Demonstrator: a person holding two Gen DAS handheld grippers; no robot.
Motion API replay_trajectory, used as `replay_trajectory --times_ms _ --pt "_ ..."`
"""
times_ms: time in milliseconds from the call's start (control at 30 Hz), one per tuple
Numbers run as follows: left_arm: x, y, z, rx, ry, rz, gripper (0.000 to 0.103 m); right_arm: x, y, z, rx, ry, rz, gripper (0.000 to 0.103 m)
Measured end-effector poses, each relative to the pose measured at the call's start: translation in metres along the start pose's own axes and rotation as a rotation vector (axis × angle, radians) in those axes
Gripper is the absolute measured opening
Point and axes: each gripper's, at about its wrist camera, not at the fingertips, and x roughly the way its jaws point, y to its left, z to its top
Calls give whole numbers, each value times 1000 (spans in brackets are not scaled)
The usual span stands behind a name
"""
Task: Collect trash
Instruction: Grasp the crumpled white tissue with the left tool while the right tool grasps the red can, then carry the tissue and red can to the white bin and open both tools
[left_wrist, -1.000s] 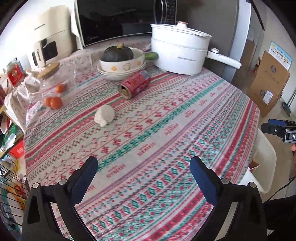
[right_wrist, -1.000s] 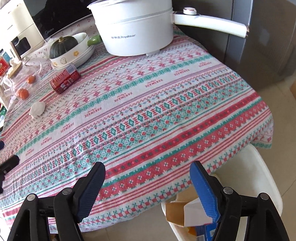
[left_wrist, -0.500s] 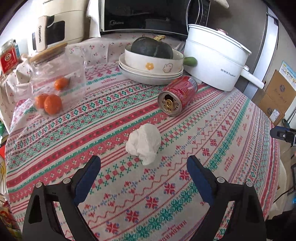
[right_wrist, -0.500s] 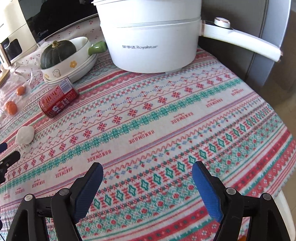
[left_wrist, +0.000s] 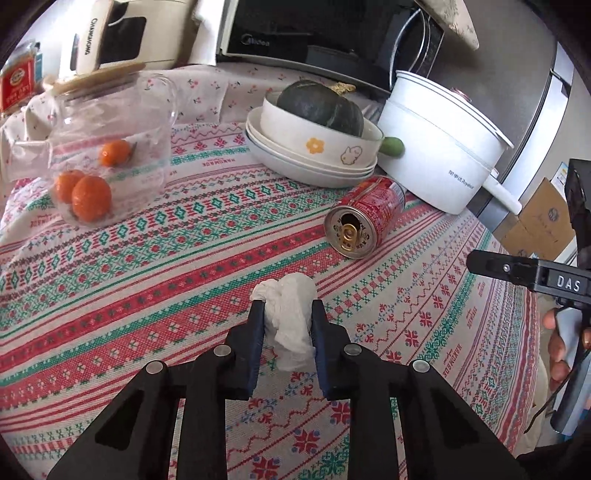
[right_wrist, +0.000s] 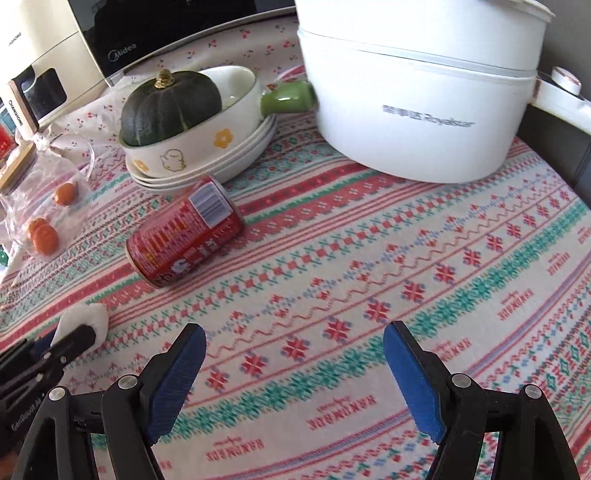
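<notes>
A crumpled white tissue (left_wrist: 291, 317) lies on the patterned tablecloth (left_wrist: 147, 258). My left gripper (left_wrist: 288, 310) is closing on it, and both blue pads press its sides. In the right wrist view the same tissue (right_wrist: 86, 319) shows at the lower left with the left gripper (right_wrist: 70, 339) on it. A red drink can (left_wrist: 364, 219) lies on its side beyond the tissue, its opened top facing the left camera. My right gripper (right_wrist: 293, 339) hangs open above bare cloth, to the right of and nearer than the can (right_wrist: 184, 232), with nothing between its fingers.
A cream bowl holding a dark green squash (left_wrist: 317, 107) sits on stacked plates (left_wrist: 295, 166) behind the can. A white electric pot (left_wrist: 436, 147) stands at the right, a glass jar with oranges (left_wrist: 107, 147) at the left, a microwave (left_wrist: 314, 37) at the back. A person's hand (left_wrist: 561, 350) holds the right gripper.
The left gripper came forward to the tissue and its jaws closed onto it. The right gripper moved in over the table toward the can, still open.
</notes>
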Motion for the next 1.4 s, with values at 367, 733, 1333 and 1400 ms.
replay_trajectory --times_ms 367,733,1333,1400 --pt "-39 48 -17 -82 -51 11 25 50 53 31 137 -2 86 83" --pt "-42 71 -30 -160 -20 0 25 88 55 43 358 31 136 70" --pt "-122 -27 -39 -25 58 31 25 -41 -5 -29 165 128 182 66" --pt "-132 -45 -41 16 63 42 25 -61 -14 -38 129 112 193 66"
